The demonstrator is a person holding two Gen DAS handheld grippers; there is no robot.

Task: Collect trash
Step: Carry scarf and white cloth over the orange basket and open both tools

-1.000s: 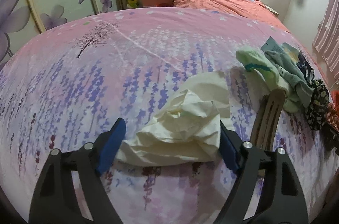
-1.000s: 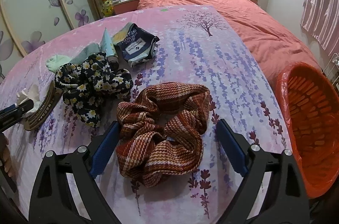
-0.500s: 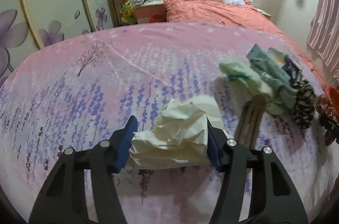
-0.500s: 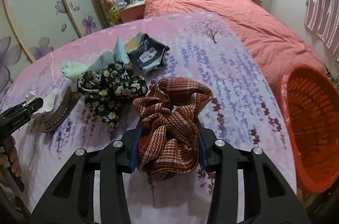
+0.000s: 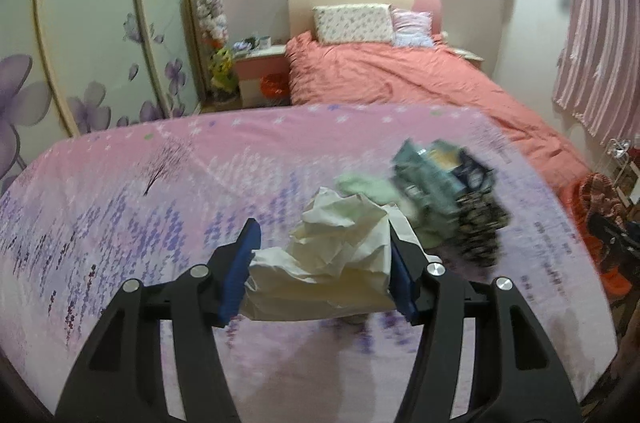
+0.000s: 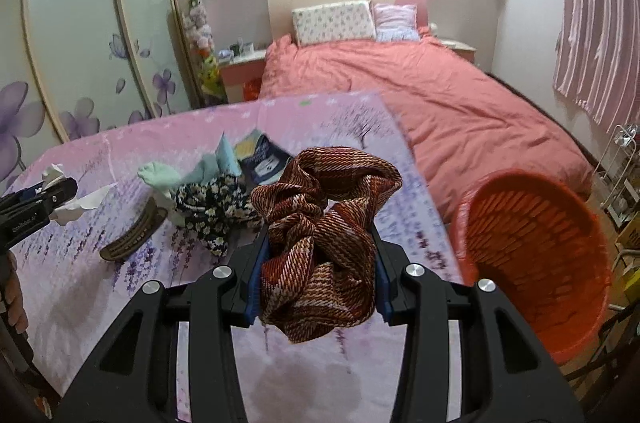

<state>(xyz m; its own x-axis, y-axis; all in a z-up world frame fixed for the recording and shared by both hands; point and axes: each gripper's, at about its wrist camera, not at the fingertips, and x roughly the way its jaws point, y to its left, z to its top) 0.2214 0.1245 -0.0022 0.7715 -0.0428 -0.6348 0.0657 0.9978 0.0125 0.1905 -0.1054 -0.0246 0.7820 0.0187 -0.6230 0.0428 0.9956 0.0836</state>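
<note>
Cream crumpled paper wad (image 5: pixel 336 255) is what we are pinching in our left gripper (image 5: pixel 320 273); our right gripper (image 6: pixel 318 273) is clamping the rust-red plaid fabric scrunchie (image 6: pixel 324 223) above the pink floral table's (image 6: pixel 120 283) right edge.

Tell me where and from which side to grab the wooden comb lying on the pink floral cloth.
Grip the wooden comb across its narrow middle, coming down from above with the jaws spanning its width. It lies flat and slightly curved on the cloth, its far end close by the floral scrunchie, so the nearer half looks freest.
</note>
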